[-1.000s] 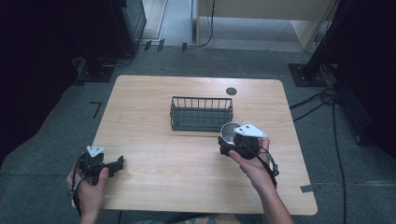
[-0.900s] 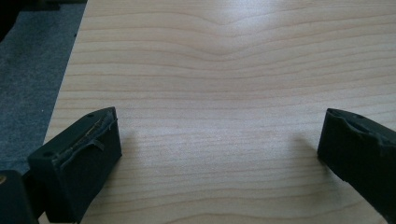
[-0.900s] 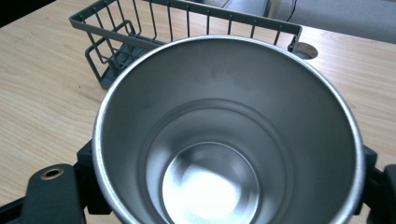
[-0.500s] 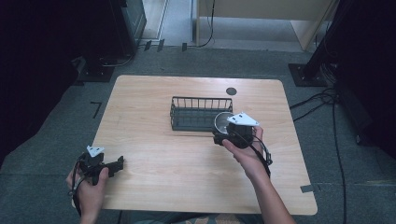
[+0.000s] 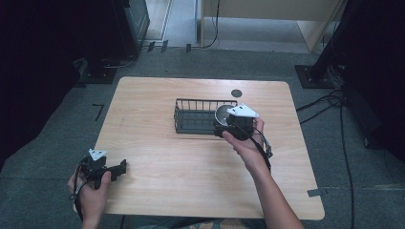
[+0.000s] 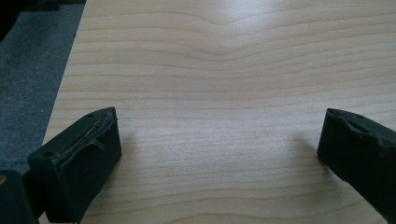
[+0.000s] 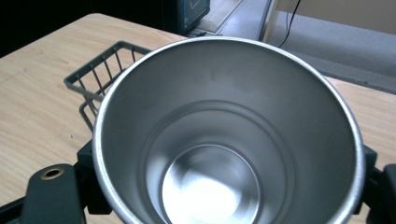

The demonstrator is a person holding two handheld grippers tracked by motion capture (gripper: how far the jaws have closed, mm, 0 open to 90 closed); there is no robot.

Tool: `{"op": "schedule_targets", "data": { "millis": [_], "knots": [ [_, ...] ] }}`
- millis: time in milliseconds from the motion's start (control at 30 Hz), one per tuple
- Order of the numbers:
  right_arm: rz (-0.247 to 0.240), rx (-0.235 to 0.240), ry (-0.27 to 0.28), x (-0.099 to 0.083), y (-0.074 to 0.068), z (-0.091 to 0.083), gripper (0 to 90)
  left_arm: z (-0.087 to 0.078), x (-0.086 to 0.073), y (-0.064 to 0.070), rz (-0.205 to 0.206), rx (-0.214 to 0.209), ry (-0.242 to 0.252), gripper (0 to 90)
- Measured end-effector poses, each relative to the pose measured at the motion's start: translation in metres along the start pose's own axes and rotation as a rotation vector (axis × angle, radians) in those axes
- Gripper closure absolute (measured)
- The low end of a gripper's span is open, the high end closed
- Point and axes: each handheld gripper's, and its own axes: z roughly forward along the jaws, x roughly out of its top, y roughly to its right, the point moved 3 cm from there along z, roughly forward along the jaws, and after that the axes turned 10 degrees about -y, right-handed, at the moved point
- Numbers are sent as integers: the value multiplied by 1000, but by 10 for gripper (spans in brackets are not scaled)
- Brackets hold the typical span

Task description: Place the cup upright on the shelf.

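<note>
- The right gripper point(image 5: 228, 125) has its fingers clamped on either side of a steel cup point(image 7: 229, 135), mouth facing its camera.
- The cup hangs at the right end of a black wire basket point(image 5: 196, 117) near the table's point(image 5: 157, 95) centre.
- The left gripper point(image 5: 111, 169) rests at the table's near left corner, fingers point(image 6: 77, 158) spread wide on nothing.
</note>
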Motion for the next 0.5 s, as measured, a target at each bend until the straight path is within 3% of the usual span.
{"op": "schedule_targets", "data": {
  "millis": [500],
  "knots": [
    [0,-20,40,27,7,20,180,0,0,0,0,-1,0,0]
  ]
}}
